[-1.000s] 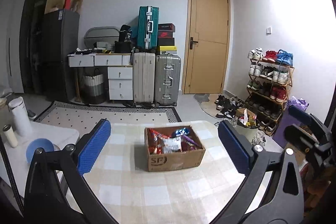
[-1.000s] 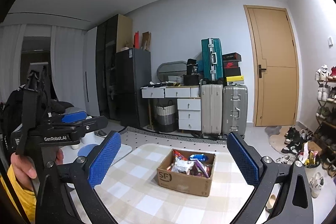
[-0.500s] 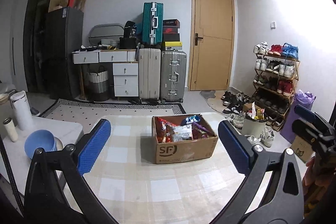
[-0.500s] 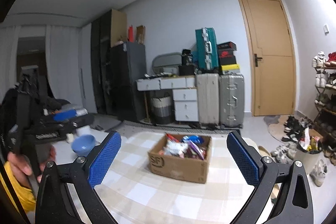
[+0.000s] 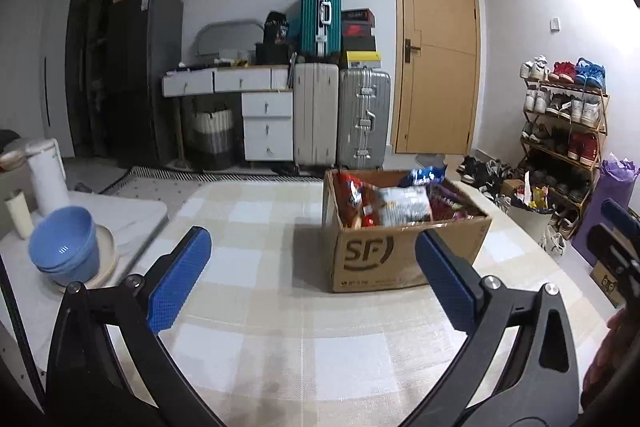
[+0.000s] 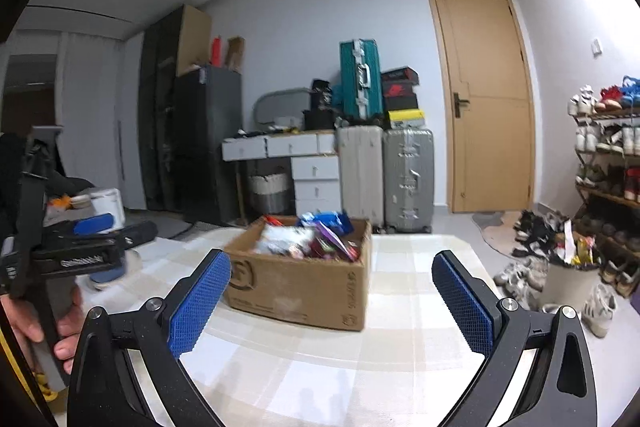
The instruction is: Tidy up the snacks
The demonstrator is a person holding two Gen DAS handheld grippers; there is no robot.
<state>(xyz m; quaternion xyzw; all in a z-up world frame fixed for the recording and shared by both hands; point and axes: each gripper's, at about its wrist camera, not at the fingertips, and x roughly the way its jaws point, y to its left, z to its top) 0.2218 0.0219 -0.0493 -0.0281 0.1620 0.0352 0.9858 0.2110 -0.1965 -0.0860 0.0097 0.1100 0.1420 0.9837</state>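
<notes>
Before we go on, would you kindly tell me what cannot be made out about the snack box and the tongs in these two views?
- Snacks in the cardboard box: blurred in both views; count and brands unreadable.
- Box floor: hidden by the packets and walls.
- Right tongs: in the left wrist view only a dark part shows at the right edge; the tips are cut off.
- Left tongs: in the right wrist view motion blur smears the tips.

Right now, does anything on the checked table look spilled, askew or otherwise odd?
Nothing is spilled. The brown cardboard box sits upright on the checked tablecloth, though turned at an angle to its grid, and its snack packets are heaped loosely, some poking above the rim.
</notes>
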